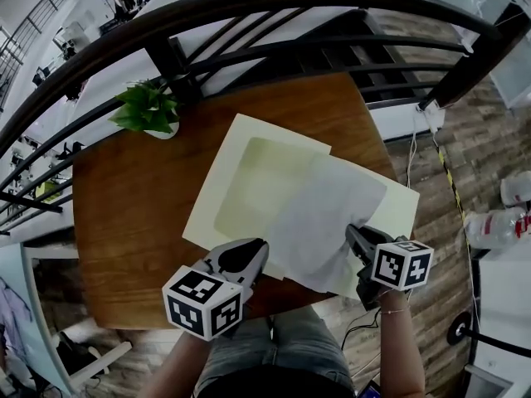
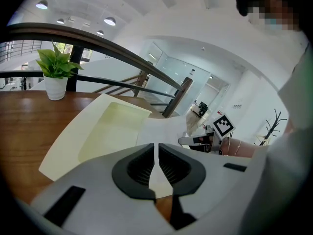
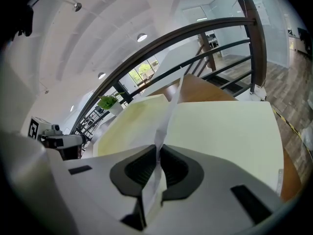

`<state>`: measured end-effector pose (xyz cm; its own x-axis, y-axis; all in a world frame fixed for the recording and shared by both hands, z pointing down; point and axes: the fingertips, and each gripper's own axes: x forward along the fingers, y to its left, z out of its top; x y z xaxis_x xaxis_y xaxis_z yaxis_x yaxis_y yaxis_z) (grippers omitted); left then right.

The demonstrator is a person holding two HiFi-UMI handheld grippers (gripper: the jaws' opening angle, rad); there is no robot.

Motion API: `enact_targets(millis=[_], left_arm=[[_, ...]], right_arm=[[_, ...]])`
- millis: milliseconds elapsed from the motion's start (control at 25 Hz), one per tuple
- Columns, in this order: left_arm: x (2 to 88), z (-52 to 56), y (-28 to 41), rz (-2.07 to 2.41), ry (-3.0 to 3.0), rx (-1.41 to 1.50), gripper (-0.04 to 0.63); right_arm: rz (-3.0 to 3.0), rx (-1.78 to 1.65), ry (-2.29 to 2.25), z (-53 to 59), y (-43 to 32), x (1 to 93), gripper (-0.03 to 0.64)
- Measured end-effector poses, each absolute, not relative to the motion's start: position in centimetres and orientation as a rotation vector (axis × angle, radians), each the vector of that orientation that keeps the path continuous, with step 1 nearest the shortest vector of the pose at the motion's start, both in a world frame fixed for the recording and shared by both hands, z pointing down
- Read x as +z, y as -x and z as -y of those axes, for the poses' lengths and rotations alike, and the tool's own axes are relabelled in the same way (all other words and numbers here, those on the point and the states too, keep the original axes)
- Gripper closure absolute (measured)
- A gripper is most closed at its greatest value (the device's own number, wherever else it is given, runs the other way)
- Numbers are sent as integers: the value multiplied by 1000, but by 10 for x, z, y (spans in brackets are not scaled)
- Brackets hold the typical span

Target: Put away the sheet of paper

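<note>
Head view: the sheet of paper [image 1: 328, 214] lies mid-frame across an open cream folder [image 1: 241, 156] on the wooden counter [image 1: 124, 214]; left tool [image 1: 253, 251] and right tool [image 1: 355, 235] each pinch a near corner. Left gripper view: jaws pressed on its edge; probably light, limp, crease-prone. Right gripper view: the paper buckles upward between the jaws; the railing [image 3: 195, 29] across the top limits room.

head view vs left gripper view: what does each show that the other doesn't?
Only the head view: the left gripper from above with its marker cube, the whole table, the floor.

Only the left gripper view: its jaws close up, shut on the near edge of the sheet of paper, and the ceiling lights.

Both: the sheet lying over the cream folder, the right gripper at the sheet's edge, the plant, the railing.
</note>
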<state>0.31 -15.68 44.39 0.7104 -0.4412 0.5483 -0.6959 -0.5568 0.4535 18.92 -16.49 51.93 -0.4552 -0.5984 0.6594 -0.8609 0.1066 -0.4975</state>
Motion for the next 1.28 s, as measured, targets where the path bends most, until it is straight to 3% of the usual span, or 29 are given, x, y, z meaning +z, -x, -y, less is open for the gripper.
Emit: enact_targets(millis=[160,320,640,800,1280], left_arm=[[444,158,0,886,-2235,476,557],[442,162,4,904,-2230,460,557],[439,164,13,927,-2220,437,557],[440,164,22,947,-2207,430,557],[430,176,37,1009,-2188,356,557]], right_arm=[[2121,1271,-1427,172,-184,522,567],[2129,1289,-1430,178,-177,524,486],[2135,1301,-1382,179,-156,529,492],[2124,1289,-1395,181,-150,530,549],[2150,1336,-1426,203,-126,526,575]])
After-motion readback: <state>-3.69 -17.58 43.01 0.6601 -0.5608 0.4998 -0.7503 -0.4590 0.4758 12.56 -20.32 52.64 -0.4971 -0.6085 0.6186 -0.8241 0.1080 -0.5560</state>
